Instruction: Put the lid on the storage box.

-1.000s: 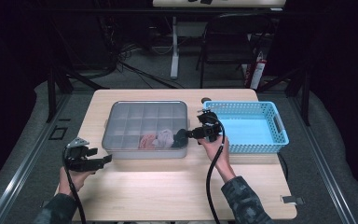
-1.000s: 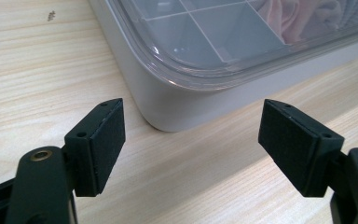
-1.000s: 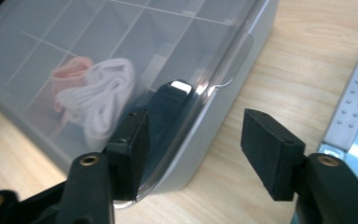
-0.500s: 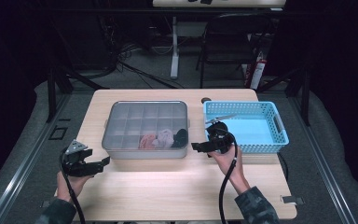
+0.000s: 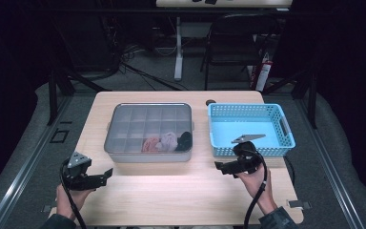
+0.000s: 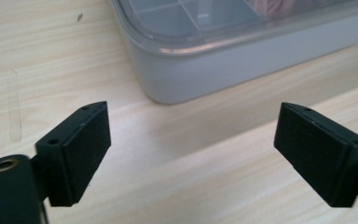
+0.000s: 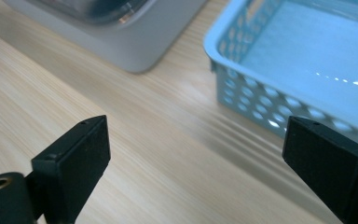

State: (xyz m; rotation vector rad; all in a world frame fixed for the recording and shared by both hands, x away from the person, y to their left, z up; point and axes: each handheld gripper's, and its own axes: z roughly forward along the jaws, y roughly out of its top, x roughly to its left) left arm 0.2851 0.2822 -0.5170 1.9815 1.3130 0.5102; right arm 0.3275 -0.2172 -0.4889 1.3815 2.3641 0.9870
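A grey lidded compartment box sits mid-table, with a pink, a white and a black soft item under its near right part. An empty blue basket stands to its right. My left gripper hovers at the near left, aimed at the box's corner. Its jaws have just been opening and stand open over bare wood. My right gripper is in front of the basket, near the box. Its jaws have also just been opening, open with nothing between them.
The wooden table has free room along its near side between both hands. A small dark round mark lies on the table behind the basket. Chairs and stands crowd the dark floor beyond the far edge.
My right gripper has drawn back from the box's near right corner to a spot in front of the basket, jaws spreading. My left gripper has drifted slightly towards the near left.
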